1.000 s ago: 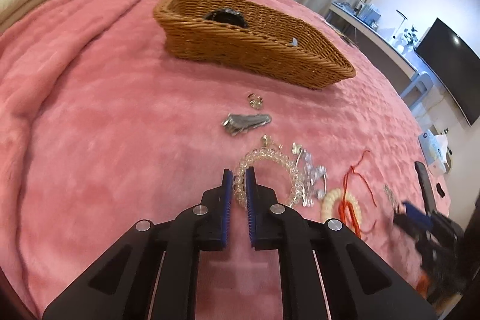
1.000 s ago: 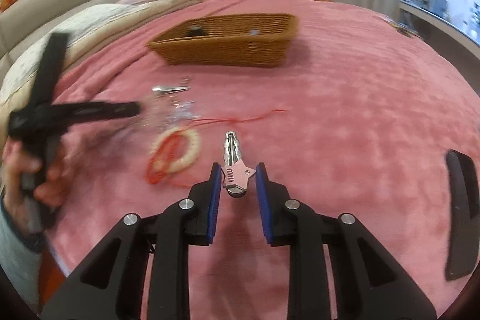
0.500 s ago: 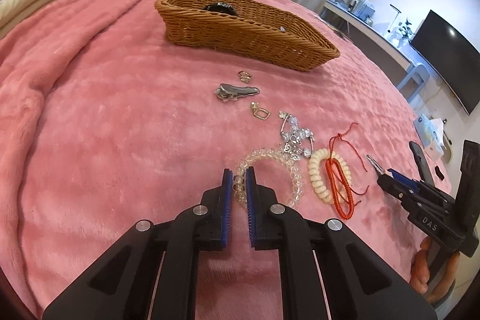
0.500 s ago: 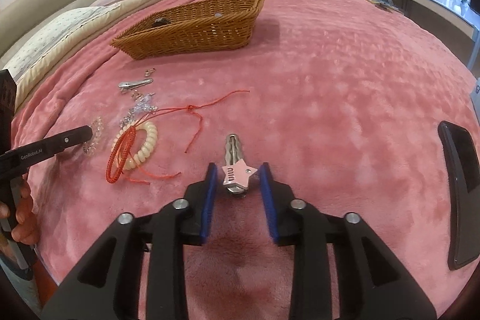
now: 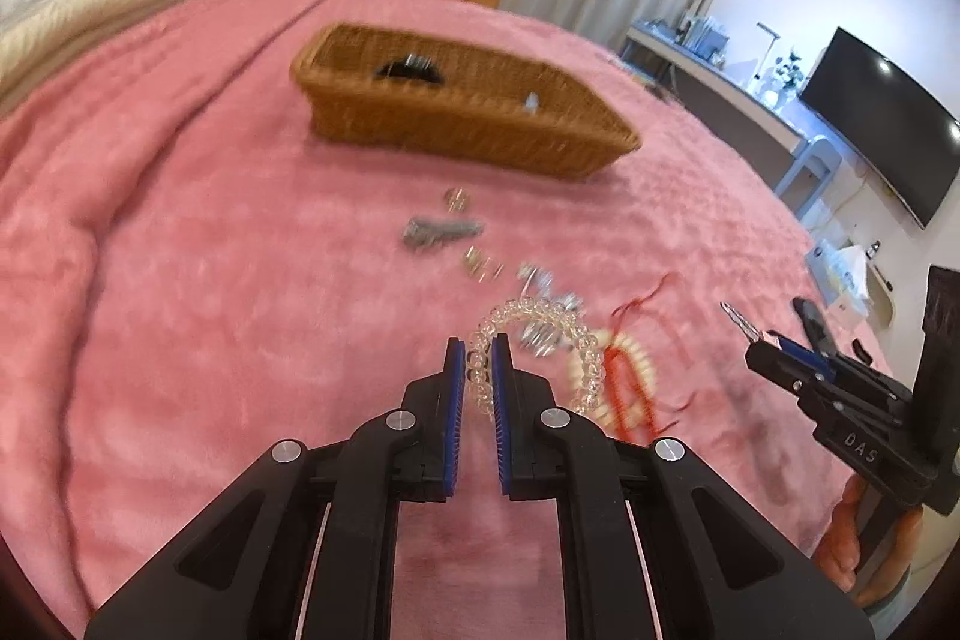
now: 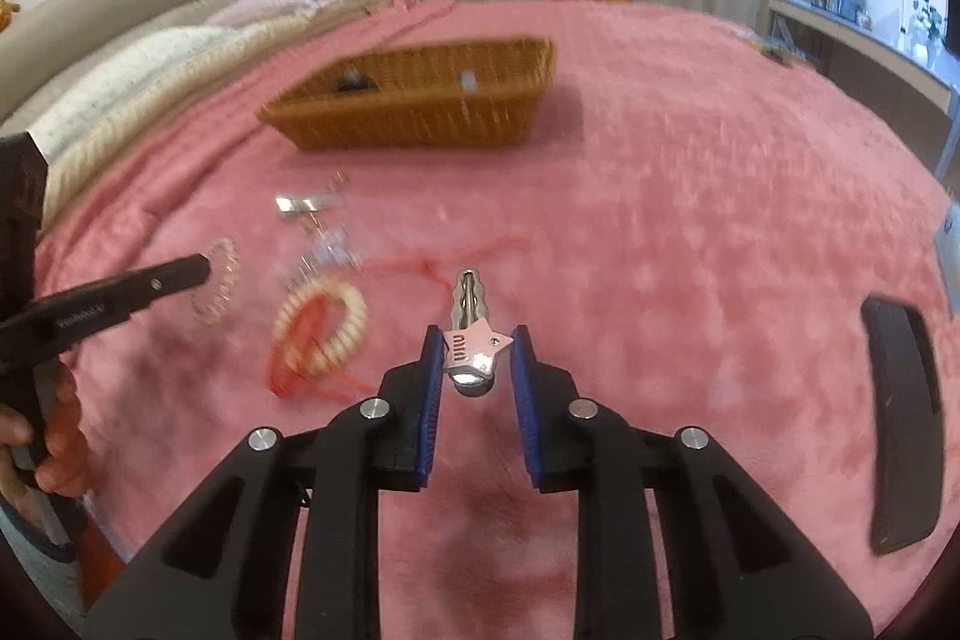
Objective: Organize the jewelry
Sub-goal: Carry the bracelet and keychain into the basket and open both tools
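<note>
My left gripper [image 5: 478, 358] is shut on a clear bead bracelet [image 5: 543, 325] and holds it above the pink blanket. My right gripper [image 6: 474, 349] is shut on a pink star hair clip [image 6: 474, 334], also lifted. A wicker basket [image 5: 558, 142] stands farther back and holds a dark item [image 5: 408, 70]; it also shows in the right wrist view [image 6: 420, 118]. On the blanket lie a cream coil bracelet with red cord [image 6: 321, 325], a silver charm cluster [image 6: 327, 253], a silver clip [image 5: 438, 229] and small earrings [image 5: 457, 199].
The pink blanket [image 5: 210, 280] covers a bed with pillows [image 6: 150, 58] at the far left. A black object [image 6: 900, 424] lies on the blanket to the right. A desk and a TV [image 5: 876, 124] stand beyond the bed's right side.
Both grippers have risen and moved toward the basket with their items. The bead bracelet has come off the blanket. The views are blurred by motion.
</note>
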The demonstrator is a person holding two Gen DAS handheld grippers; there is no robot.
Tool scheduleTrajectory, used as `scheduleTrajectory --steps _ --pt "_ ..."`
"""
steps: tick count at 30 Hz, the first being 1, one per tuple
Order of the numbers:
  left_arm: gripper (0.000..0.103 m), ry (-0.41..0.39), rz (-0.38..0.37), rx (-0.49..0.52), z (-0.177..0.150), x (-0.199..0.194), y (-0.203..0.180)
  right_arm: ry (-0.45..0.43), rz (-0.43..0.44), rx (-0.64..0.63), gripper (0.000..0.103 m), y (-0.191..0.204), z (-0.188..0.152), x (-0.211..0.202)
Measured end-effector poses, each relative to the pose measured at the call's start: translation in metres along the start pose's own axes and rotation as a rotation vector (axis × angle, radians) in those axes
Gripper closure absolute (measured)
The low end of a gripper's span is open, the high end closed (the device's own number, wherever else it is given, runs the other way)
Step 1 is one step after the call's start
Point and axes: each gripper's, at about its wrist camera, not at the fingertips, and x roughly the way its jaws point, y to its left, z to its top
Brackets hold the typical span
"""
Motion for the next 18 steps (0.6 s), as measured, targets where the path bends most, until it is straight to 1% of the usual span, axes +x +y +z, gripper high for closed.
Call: scheduleTrajectory --steps 4,7,10,13,18 --pt "0.096 -0.048 -0.005 0.016 0.018 -0.015 -0.009 -0.052 0.012 -0.017 0.083 0.004 0.028 -0.012" --pt "0.096 -0.076 -0.002 0.035 0.036 -0.020 -0.016 -0.082 0.025 -0.021 0.083 0.005 0.054 -0.013" --pt "0.096 -0.106 0.006 0.055 0.060 -0.021 -0.022 -0.109 0.017 -0.038 0.083 0.008 0.081 -0.006" --pt "0.096 -0.128 0.019 0.068 0.086 -0.017 -0.025 -0.105 0.005 -0.046 0.083 0.011 0.109 0.010" --pt "0.096 -0.157 0.032 0.076 0.127 0.001 -0.027 -0.095 0.052 -0.001 0.083 0.006 0.159 0.050"
